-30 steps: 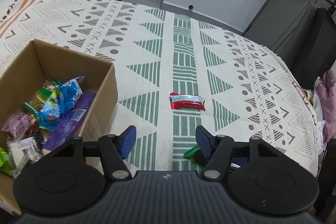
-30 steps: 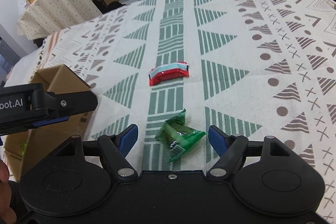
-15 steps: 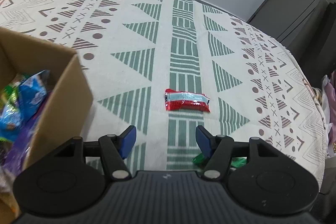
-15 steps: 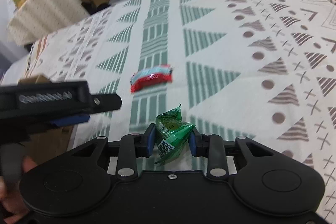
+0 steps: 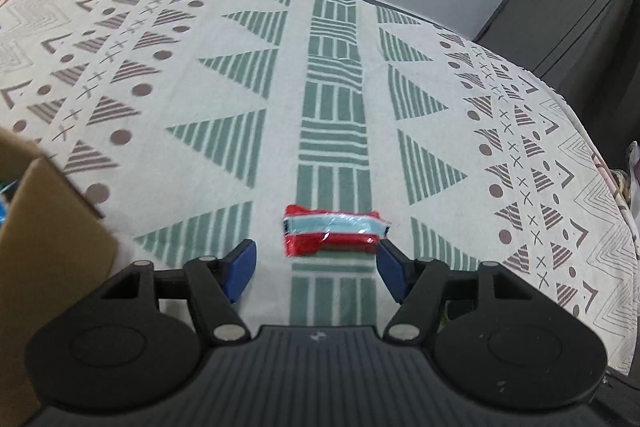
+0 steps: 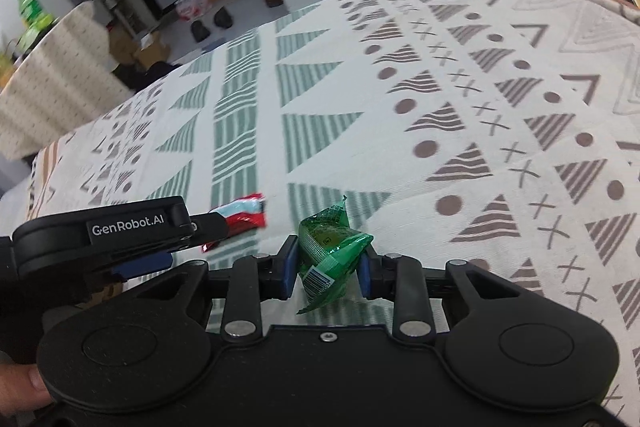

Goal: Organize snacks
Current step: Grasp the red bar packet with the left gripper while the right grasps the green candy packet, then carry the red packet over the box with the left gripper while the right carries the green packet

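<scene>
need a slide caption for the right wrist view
Right gripper clamps a green snack packet above the patterned tablecloth, red snack bar beyond.

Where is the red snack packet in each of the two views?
Left wrist: red snack packet low centre, lying between the open jaws.
Right wrist: lower left, partly behind the left gripper.
Shared landmark: the green striped band of the tablecloth beneath it.

Even indoor light falls flat across the patterned tablecloth (image 5: 240, 99), shadows faint beneath the jaws. Fisheye distortion curves the edges; motion blur softens the cloth beyond the jaws in the right-wrist view.
</scene>
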`<state>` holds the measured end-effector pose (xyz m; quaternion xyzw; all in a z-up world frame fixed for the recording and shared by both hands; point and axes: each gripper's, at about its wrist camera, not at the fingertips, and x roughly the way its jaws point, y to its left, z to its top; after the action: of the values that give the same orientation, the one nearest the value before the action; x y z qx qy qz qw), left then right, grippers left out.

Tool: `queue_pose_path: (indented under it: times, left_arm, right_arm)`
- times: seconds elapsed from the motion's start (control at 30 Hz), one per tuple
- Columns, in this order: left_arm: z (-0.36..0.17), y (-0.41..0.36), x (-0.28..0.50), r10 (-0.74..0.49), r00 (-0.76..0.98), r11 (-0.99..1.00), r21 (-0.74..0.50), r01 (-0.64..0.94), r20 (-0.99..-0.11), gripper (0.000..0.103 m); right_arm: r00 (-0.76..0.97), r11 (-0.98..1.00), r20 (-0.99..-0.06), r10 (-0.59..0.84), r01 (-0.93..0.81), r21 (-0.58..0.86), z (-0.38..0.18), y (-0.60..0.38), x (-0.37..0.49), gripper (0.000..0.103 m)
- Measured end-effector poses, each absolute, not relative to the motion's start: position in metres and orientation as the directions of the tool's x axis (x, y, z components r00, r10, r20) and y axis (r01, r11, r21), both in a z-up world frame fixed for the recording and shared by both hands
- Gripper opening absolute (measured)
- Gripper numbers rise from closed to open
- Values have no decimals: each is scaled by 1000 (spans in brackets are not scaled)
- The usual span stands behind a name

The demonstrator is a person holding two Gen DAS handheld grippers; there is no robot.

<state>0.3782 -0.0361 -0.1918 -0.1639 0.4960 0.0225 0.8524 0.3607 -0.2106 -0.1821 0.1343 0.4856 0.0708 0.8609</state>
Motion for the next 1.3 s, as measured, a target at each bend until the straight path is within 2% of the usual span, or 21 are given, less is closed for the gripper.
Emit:
queue_pose_path:
  times: [0.27,0.5,0.57,0.63,0.83,1.3]
  left_arm:
    - [-204,-53,400,-135,502,946,-261,-191,-854,66]
    - [-214,-62,398,-86,515,963,-203,-175,-853,66]
    - [-214,-67,396,-62,517,972,-169,-162,-854,63]
    - [-213,-68,395,-53,513,975,-157,-160,-856,55]
    - [-205,-68,386,-50,516,975,-154,-160,-855,44]
    - [-151,-59,342,-47,582,973,-170,-159,-812,42]
  right_arm:
    - [528,947,-817,232,70,313,-183,-228,363,29]
    - [517,950,-825,229,68,306,-187,-227,365,29]
    - [516,949,-825,231,68,308,-188,-228,366,29]
    - [515,948,-825,232,72,311,-188,-229,366,30]
    - [525,944,-812,253,50,326,-182,-227,363,30]
    - [571,930,-764,302,1,368,-153,-223,349,30]
